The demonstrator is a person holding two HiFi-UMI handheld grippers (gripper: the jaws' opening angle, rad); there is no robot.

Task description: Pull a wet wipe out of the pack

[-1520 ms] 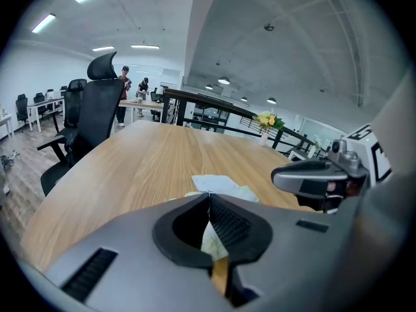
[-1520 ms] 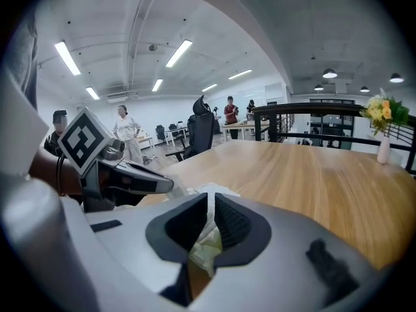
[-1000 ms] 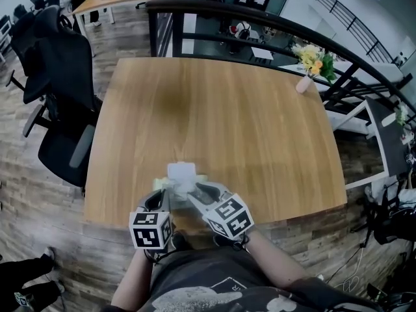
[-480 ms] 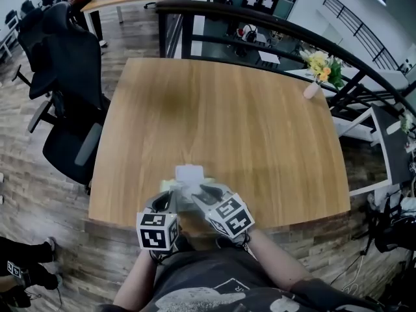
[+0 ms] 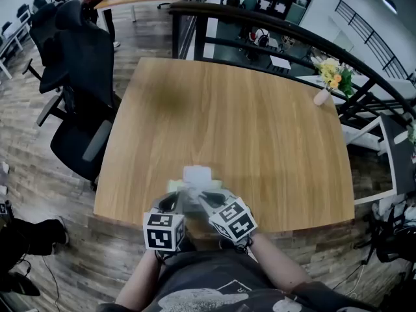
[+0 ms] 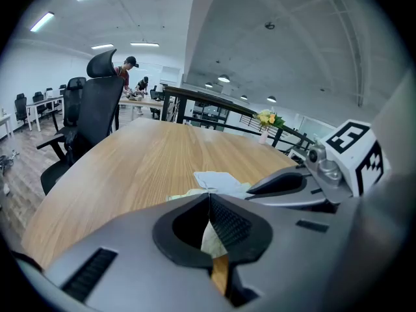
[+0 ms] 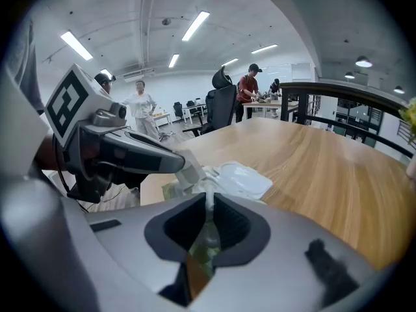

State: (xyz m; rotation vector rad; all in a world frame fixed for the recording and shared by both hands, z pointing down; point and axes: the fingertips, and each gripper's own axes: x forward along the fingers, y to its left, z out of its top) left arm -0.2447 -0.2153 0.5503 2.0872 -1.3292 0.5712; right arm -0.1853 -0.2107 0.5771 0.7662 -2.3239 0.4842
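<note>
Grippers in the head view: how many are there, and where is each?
2. The left gripper is shut on the pack at its near left side. The right gripper, whose jaws have just been closing, pinches a wipe at the pack's top.

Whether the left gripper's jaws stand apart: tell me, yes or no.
No: in its own view the left gripper has its jaws pressed together on the pale edge of the pack.

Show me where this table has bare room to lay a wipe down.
The light wooden table is bare from the open white lid to the black railing, and from the black office chair side to the right edge. Crowded only at the near edge: pale green wet-wipe pack, white wipe.
</note>
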